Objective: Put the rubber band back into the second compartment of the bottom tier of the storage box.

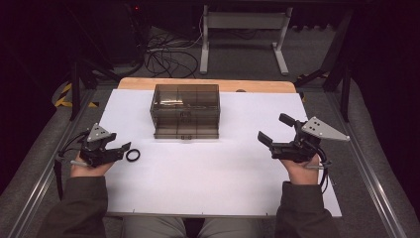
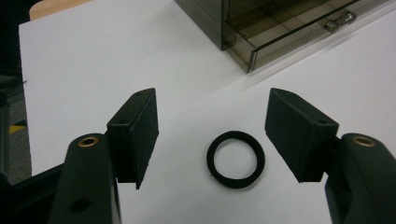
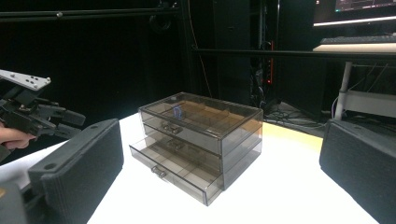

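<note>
Left claw (image 2: 212, 135) spread, straddling black ring (image 2: 236, 159) flat on bench (image 1: 208, 168), not gripped | right claw (image 1: 275, 130) spread, idle (well apart) | drawer box (image 1: 185, 110): bottom drawer seems ajar | left: pinch, lift, probably stow ring

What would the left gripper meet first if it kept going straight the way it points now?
Most likely the black ring, lying flat on the white table between the left gripper's open jaws, untouched. The smoky drawer box sits well beyond, off to one side; depth is hard to judge.
</note>
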`<state>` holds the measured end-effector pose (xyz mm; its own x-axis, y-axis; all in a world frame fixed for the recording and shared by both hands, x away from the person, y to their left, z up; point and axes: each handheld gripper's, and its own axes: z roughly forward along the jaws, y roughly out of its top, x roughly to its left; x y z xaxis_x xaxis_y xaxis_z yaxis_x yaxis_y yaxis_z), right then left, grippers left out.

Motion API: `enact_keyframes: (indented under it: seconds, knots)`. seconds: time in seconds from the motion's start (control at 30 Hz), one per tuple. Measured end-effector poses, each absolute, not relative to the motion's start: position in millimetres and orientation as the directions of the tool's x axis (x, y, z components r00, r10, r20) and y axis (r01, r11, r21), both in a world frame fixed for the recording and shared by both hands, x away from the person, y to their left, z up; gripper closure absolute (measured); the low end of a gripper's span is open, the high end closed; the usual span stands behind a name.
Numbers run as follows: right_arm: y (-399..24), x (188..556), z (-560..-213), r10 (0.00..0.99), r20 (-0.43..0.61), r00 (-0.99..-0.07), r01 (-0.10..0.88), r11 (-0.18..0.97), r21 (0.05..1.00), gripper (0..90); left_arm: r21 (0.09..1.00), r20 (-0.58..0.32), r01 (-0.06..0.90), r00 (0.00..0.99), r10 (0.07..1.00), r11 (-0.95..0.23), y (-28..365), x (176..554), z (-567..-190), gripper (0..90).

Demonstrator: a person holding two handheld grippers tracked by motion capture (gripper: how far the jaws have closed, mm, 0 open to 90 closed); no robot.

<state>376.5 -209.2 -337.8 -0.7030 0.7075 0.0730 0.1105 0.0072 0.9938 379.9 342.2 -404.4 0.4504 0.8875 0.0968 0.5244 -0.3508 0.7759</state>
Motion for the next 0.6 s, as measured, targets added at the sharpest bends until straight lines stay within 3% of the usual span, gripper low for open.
enact_keyframes:
  seconds: [0.6]
  knots:
    - [-210,376,-337,0.708,0.071,-0.703,0.107,0.006,0.994,0.4,0.707,0.127,0.587,0.441,0.888,-0.393,341,387,-420,52.7]
